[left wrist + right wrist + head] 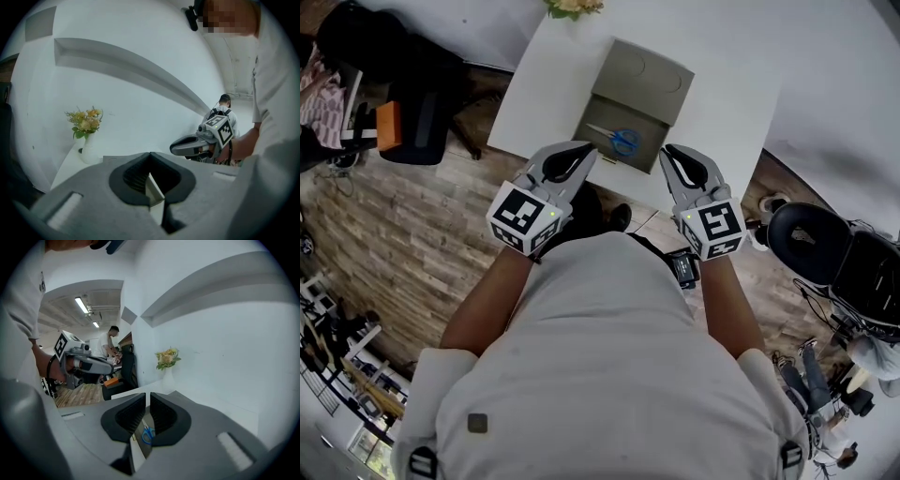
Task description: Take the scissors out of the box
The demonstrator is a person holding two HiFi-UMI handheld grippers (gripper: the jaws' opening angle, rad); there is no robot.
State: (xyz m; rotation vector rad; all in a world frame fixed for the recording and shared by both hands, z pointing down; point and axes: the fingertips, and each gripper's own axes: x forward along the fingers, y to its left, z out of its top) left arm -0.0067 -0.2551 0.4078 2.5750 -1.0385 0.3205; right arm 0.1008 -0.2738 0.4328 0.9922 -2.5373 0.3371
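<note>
An olive-grey cardboard box (598,111) stands open near the front edge of the white table (727,103), its lid (642,70) folded back. Inside lie scissors (619,141) with blue handles. My left gripper (584,150) hovers at the box's front left corner, apart from it, with its tips meeting in the left gripper view (150,154). My right gripper (668,152) hovers just right of the box's front. Its pads stand a narrow gap apart (147,395) with nothing between them. Through that gap the scissors (148,433) show below.
A white vase of yellow flowers (574,7) (86,126) (167,359) stands at the table's far edge. Black chairs sit at left (408,89) and right (811,239) on the wooden floor. Another person (108,341) stands far off.
</note>
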